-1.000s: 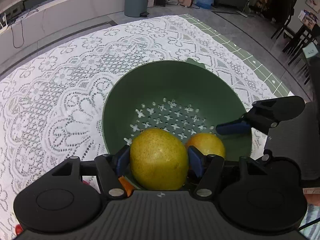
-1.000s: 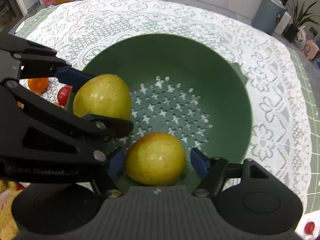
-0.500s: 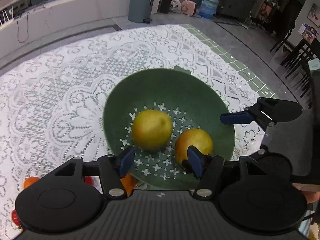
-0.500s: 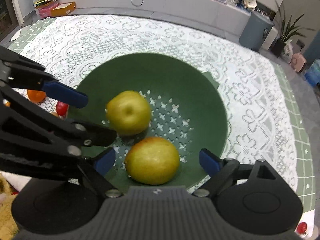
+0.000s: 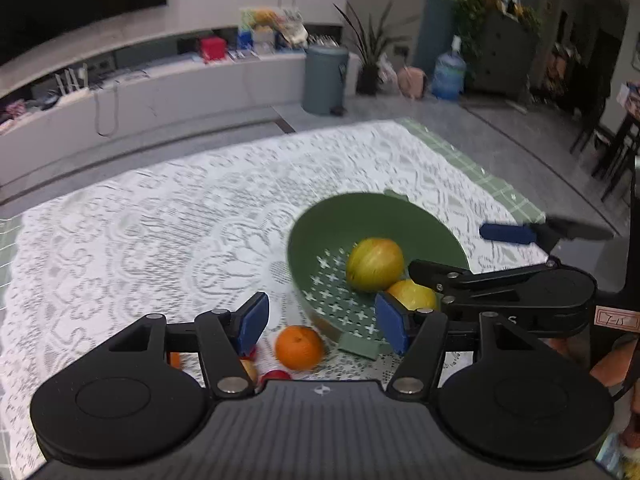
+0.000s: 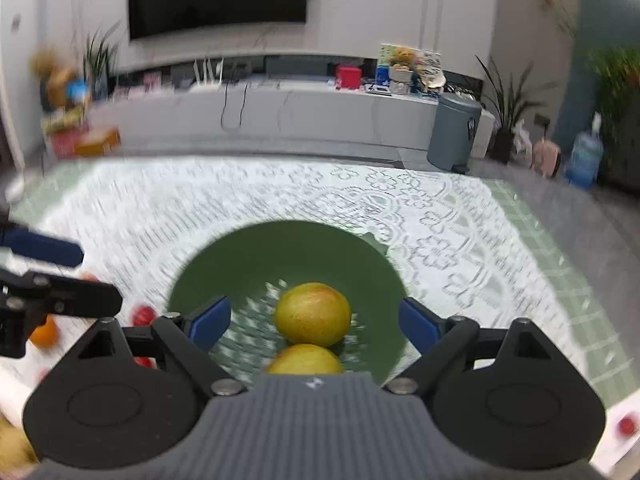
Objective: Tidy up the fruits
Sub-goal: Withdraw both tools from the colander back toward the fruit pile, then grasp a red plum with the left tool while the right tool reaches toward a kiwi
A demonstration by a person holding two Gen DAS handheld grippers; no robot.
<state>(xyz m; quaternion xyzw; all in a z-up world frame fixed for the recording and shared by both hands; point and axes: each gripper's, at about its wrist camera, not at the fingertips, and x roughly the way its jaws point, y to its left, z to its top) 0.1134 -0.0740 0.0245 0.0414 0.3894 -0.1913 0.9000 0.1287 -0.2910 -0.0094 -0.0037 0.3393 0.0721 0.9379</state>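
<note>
I see both yellow-green apples (image 6: 313,314) touching inside the green colander (image 6: 248,264) on the lace-covered counter (image 5: 160,216). My left tongs (image 5: 322,322) and right tongs (image 6: 314,322) both stand apart, gripping nothing. An orange (image 5: 299,347) lies just beside the colander's near rim.

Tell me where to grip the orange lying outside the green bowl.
Take the orange across its widest middle, coming from above. It is round and sits free on the lace cloth, but the green bowl stands close beside it, so a sideways approach looks cramped.
</note>
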